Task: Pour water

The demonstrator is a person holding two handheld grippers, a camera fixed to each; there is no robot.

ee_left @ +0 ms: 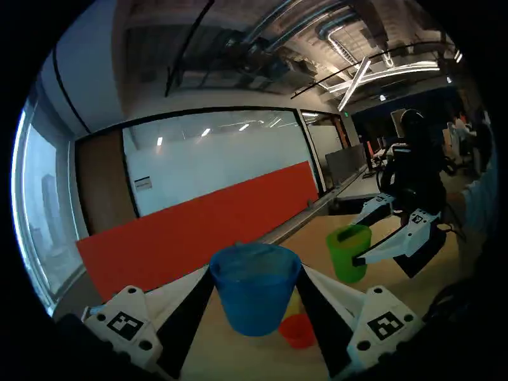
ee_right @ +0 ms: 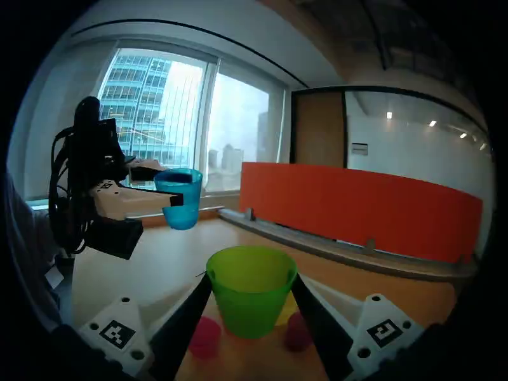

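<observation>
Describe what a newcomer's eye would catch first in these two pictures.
A blue cup is gripped in the left claw, held up above the wooden table. A green cup is clamped in the right claw. Behind both, a bright orange panel runs along the table's far edge.

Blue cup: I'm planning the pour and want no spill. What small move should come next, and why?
Probably carry the blue cup across until its rim is over the green cup, before any tilt. The left gripper holds it upright, and the right gripper holds the green cup upright, clearly apart from it.
</observation>
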